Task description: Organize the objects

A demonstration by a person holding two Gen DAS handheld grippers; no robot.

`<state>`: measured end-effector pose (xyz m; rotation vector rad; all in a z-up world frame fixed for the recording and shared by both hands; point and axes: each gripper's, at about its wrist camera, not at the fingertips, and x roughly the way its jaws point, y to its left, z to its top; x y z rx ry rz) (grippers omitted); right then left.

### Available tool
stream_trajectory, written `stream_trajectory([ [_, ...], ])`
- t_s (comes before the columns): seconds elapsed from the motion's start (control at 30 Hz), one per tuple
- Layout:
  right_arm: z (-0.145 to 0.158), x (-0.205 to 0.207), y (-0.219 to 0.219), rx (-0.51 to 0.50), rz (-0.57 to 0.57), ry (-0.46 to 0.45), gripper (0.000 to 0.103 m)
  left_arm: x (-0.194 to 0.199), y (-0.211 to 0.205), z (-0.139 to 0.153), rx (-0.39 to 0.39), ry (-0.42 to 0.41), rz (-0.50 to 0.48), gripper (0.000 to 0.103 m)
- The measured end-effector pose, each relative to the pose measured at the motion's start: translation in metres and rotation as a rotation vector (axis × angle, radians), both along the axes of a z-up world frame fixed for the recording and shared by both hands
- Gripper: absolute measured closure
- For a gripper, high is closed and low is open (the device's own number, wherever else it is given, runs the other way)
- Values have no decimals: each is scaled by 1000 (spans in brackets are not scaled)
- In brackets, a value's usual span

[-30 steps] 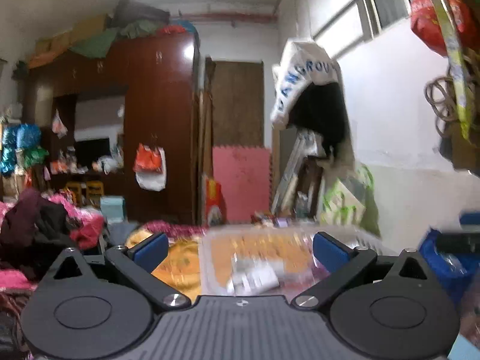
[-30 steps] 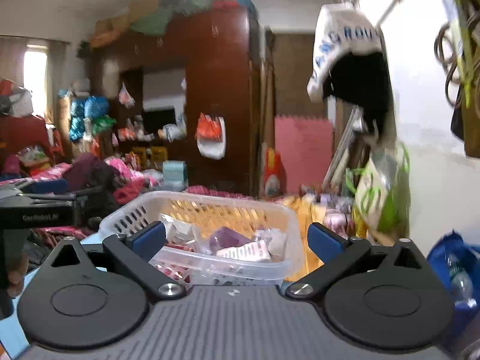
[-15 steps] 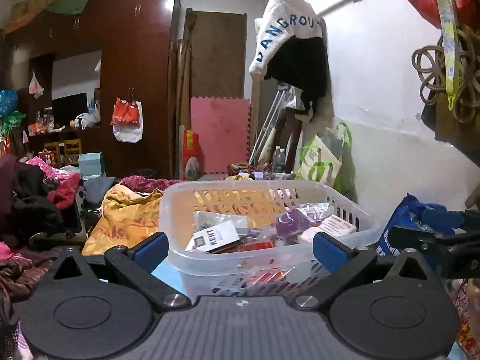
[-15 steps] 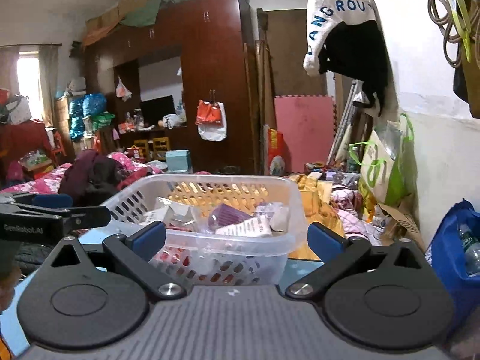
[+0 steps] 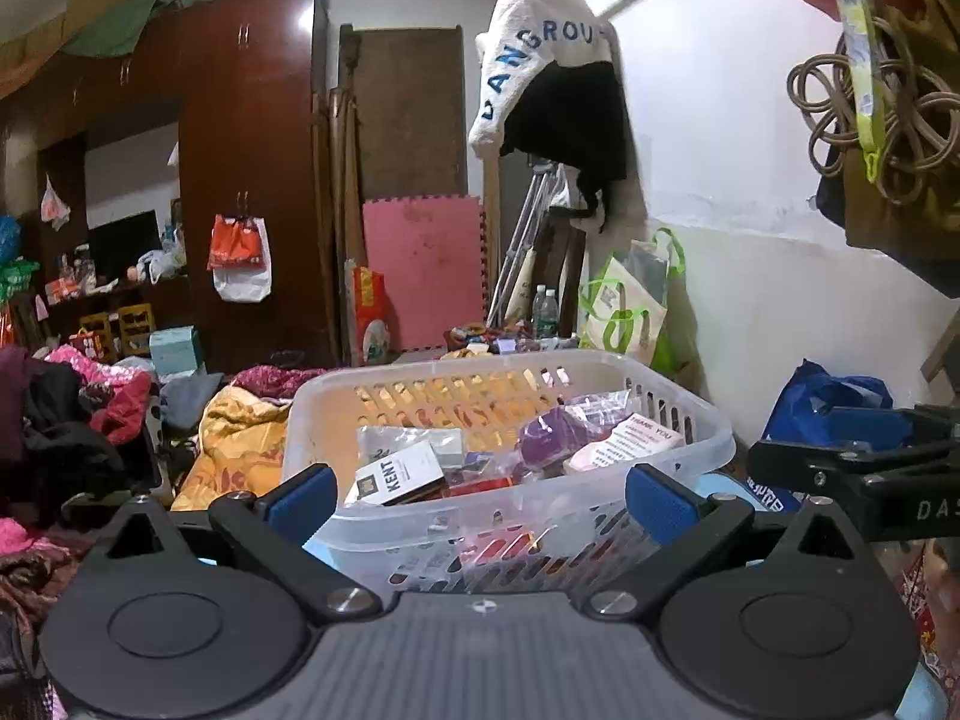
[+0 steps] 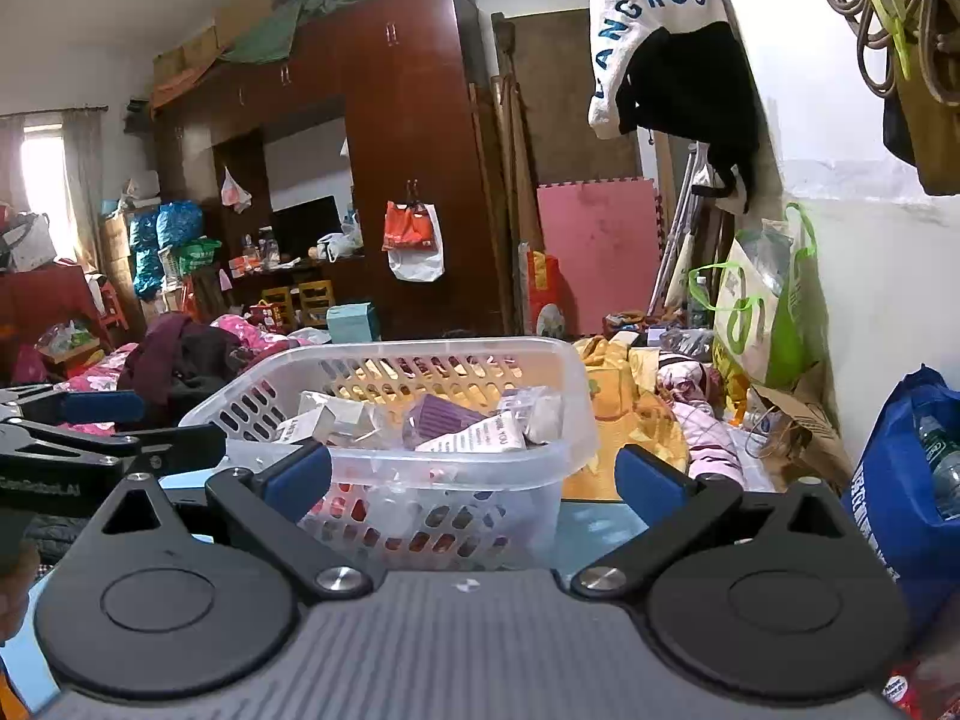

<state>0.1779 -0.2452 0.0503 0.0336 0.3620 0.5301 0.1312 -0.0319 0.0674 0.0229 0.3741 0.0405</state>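
Plastic basket (image 5: 690, 450) dead ahead, both jaws wide open and empty.
Left gripper (image 5: 480, 501) view reads the KENT box (image 5: 396, 474); right gripper (image 6: 474, 477) view shows blue tabletop (image 6: 594, 525).

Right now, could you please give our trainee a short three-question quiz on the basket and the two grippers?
1. True or false: the left gripper is shut on the basket.
2. What word is printed on the white box in the basket?
3. The right gripper is: A) open B) shut C) out of view.

Key: 1 false, it is open and holds nothing; 2 KENT; 3 A.
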Motion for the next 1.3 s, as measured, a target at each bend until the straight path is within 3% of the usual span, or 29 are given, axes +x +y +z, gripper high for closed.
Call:
stream_trajectory([
  [0.23,-2,-4,0,1,1,-16,0,4,-12,3,37,25,38,0],
  [0.83,-7,-16,1,-2,-13,-77,0,5,-13,-9,37,60,66,0],
  [1.17,-31,-8,-10,49,-33,-86,0,7,-18,-15,37,63,48,0],
  [1.3,-22,-13,-8,4,-26,-107,0,7,-19,-15,40,66,47,0],
])
